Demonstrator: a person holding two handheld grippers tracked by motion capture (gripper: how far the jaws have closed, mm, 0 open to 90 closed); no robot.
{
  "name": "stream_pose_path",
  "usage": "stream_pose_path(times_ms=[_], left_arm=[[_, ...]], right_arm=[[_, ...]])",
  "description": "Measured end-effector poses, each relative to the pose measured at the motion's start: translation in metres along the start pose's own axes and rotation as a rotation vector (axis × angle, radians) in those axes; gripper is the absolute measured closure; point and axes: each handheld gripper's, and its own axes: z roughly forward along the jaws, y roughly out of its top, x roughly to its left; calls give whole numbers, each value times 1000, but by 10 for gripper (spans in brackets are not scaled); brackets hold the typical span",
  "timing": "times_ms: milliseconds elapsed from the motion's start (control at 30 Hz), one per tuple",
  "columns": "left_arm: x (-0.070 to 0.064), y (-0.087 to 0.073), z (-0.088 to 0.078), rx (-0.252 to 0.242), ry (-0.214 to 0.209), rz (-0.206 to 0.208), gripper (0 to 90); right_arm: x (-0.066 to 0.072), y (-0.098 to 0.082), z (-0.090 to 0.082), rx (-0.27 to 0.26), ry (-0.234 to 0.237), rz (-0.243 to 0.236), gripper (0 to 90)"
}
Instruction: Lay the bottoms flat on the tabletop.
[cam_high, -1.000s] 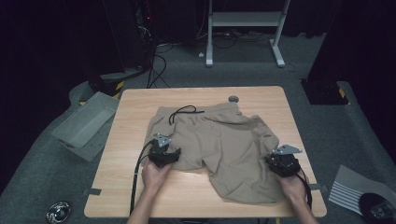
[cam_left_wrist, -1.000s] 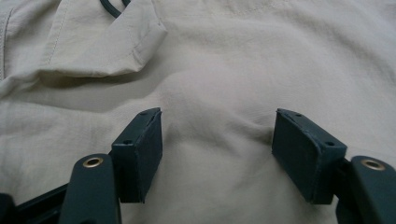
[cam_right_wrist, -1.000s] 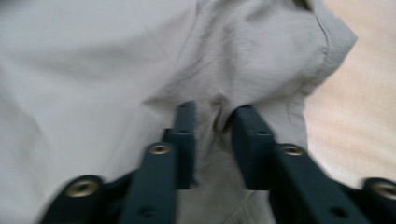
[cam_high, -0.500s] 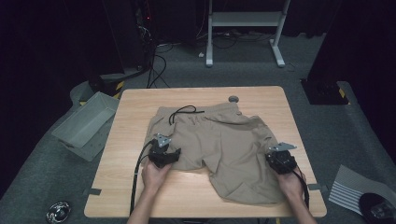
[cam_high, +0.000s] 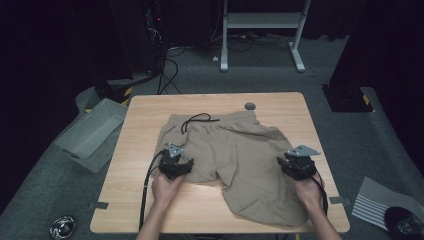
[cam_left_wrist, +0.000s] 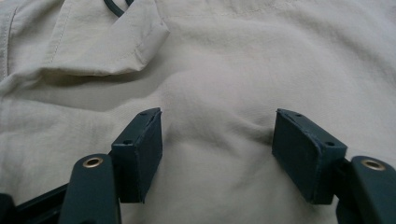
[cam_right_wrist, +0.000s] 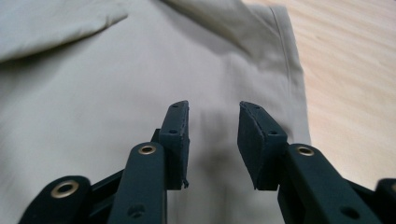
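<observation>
One pair of beige shorts (cam_high: 235, 160) lies spread flat across the middle of the wooden table (cam_high: 280, 102), waistband toward twelve o'clock, legs toward six. The left gripper (cam_high: 176, 167) sits on the left leg at about eight o'clock of the cloth, its jaws wide apart with a soft ridge of fabric lying between the pads (cam_left_wrist: 140, 154), not pinched. The right gripper (cam_high: 296, 167) is over the right leg near the hem at four o'clock; its jaws have just been opening and stand at a narrow gap, with cloth under them but none clamped. The shorts are thin, smooth woven cotton with stitched seams and one dark drawstring (cam_high: 196, 120) looped at the waistband. A small round grey disc (cam_high: 249, 106) lies at twelve o'clock of the shorts, apart from them. Two grippers, two hands, one garment
</observation>
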Motion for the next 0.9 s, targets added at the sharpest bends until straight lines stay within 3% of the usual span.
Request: stream_pose_path(times_ms=[100,200,300,400,467,533,700,900], left_arm=[[0,0,0,0,1,-1,333],[0,0,0,0,3,1,333],[0,0,0,-1,3,0,333],[-1,0,0,-1,5,2,333],[-1,0,0,-1,4,1,333],[-1,0,0,-1,5,1,333],[-1,0,-1,0,6,-1,333],[-1,-1,-1,0,9,-2,333]], right_arm=[[-7,8,27,54,-12,27,609],[-14,2,48,133,1,80,578],[-11,-10,41,105,35,91,592],[-4,-15,28,140,61,33,597],[0,-14,24,164,52,-5,596],[1,-9,23,135,41,-21,586],[0,23,33,18,48,21,566],[-2,60,69,-13,38,31,555]])
